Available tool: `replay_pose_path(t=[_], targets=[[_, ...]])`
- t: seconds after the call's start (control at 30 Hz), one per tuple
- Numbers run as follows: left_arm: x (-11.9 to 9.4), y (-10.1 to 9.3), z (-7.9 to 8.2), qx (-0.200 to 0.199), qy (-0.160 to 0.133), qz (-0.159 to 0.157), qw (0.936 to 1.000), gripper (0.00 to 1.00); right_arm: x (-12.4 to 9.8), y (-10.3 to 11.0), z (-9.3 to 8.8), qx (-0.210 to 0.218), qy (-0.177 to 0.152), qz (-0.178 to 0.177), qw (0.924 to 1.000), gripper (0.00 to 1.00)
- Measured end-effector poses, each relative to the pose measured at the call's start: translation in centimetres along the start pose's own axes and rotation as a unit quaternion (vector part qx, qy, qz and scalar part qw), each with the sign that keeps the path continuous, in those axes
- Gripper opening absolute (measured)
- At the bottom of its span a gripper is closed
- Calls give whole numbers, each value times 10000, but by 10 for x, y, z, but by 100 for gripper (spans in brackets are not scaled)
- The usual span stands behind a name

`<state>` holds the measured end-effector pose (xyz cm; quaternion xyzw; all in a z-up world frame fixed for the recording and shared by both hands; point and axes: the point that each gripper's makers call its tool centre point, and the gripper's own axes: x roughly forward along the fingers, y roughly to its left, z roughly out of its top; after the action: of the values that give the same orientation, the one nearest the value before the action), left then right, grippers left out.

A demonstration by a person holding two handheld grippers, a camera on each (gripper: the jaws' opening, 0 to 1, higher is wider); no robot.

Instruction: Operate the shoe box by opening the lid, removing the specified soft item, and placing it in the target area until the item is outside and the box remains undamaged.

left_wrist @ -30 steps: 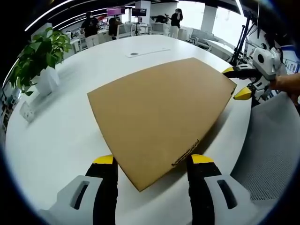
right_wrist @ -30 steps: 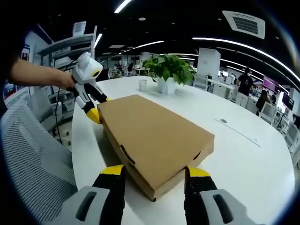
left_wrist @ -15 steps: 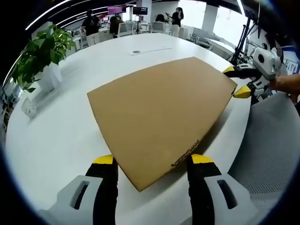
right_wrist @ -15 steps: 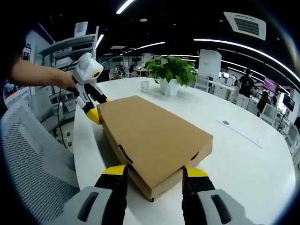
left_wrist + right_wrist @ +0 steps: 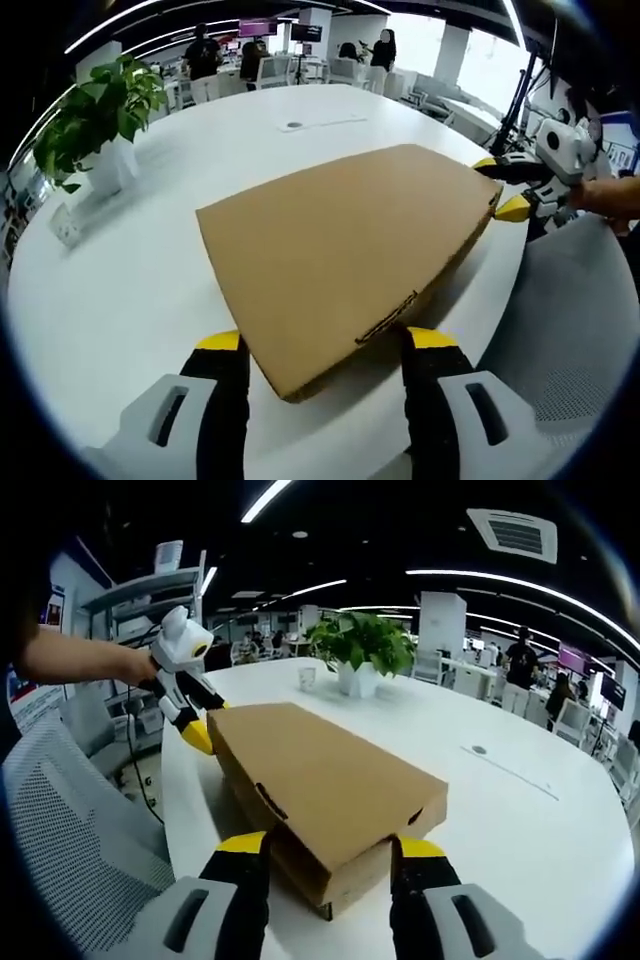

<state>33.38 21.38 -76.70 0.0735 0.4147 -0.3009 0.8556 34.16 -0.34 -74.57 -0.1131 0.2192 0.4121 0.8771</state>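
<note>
Left gripper view: the box point(image 5: 340, 260) is lying on the white table point(image 5: 130, 290), lid lifting slightly at the near corner; contents are hidden. The left gripper point(image 5: 325, 345) is straddling that corner, jaws spread. The right gripper point(image 5: 505, 190) is straddling the far corner, jaws spread. A plant point(image 5: 95, 110) is standing well apart on the table. A mesh chair point(image 5: 580, 310) is sitting beside the table edge. Right gripper view: a gap is showing under the lid point(image 5: 320, 770) at the near end; a hand point(image 5: 135, 665) is holding the left gripper.
</note>
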Motion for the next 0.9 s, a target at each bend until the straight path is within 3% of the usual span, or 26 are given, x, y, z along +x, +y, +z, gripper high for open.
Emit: replay_pose_path(t=[0.37, 0.53, 0.9], targets=[[-13, 2, 14, -36, -331, 103, 9994, 63, -7, 3, 15, -161, -123, 57, 9998, 48], [-22, 5, 28, -153, -637, 160, 9977, 65, -11, 1, 23, -287, -205, 28, 9994, 46], [-34, 11, 51, -113, -1012, 298, 9944, 63, -17, -8, 45, -329, -432, -69, 9985, 43]])
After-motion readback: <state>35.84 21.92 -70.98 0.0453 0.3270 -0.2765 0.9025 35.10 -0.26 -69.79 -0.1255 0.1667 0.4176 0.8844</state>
